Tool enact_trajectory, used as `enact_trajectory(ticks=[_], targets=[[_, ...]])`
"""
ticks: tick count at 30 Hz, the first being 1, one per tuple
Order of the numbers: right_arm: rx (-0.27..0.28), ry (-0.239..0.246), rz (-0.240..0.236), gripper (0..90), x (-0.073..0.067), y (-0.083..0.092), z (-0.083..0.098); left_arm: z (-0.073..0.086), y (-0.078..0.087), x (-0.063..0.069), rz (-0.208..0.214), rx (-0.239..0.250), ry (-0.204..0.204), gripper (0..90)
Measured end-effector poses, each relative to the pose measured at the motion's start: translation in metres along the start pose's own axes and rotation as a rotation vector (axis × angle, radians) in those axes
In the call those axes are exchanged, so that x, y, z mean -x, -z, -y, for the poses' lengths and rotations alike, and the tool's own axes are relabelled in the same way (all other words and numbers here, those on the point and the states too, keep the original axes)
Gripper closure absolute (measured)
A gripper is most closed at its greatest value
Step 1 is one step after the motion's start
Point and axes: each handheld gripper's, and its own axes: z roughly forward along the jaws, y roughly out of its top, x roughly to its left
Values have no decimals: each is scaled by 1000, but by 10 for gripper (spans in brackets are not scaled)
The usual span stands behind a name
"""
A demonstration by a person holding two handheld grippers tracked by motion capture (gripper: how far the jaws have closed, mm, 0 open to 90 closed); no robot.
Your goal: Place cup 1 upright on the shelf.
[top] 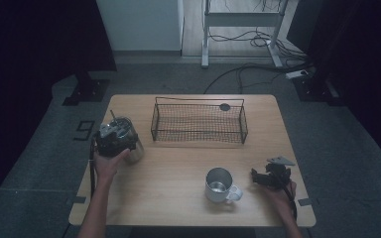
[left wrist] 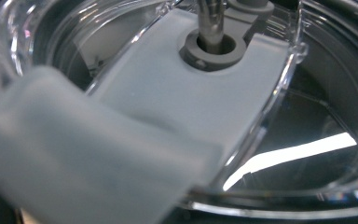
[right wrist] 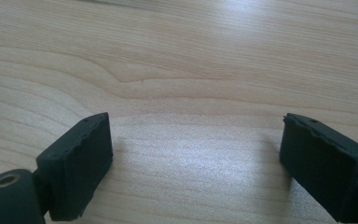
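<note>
A steel tumbler [top: 135,148] with a clear lid and a straw stands near the table's left edge. My left gripper [top: 110,143] is pressed against its near side, and its jaws are hidden there. The left gripper view looks at close range onto the clear lid [left wrist: 307,93], its frosted flap [left wrist: 177,102] and the straw [left wrist: 210,18]. A steel mug [top: 218,186] with a white handle stands at the front, right of centre. My right gripper [top: 256,176] lies just right of the mug, apart from it. In the right gripper view the right gripper [right wrist: 196,140] is open over bare wood.
A black wire basket [top: 198,121] stands at the back middle of the wooden table [top: 178,163]. A small dark round disc [top: 224,106] lies behind it. Beyond the table, on the floor, are a white desk frame [top: 206,44] and cables [top: 258,69].
</note>
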Motion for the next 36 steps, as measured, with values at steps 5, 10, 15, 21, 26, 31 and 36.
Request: enact_trajectory(ticks=[5,10,15,21,26,31,36], targets=[[0,-2,1,98,0,0,0,-4,7,1,6,15,5,36],[3,-4,1,102,0,0,0,-6,11,2,1,16,2,36],[3,-3,2,104,0,0,0,-11,17,3,1,27,-3,36],[4,-4,2,105,0,0,0,-17,21,7,5,35,-9,36],[4,-4,2,107,0,0,0,-18,22,10,9,29,-12,36],[4,-4,2,108,0,0,0,-20,23,11,9,28,-13,36],[4,-4,2,108,0,0,0,-21,24,13,12,29,-14,36]])
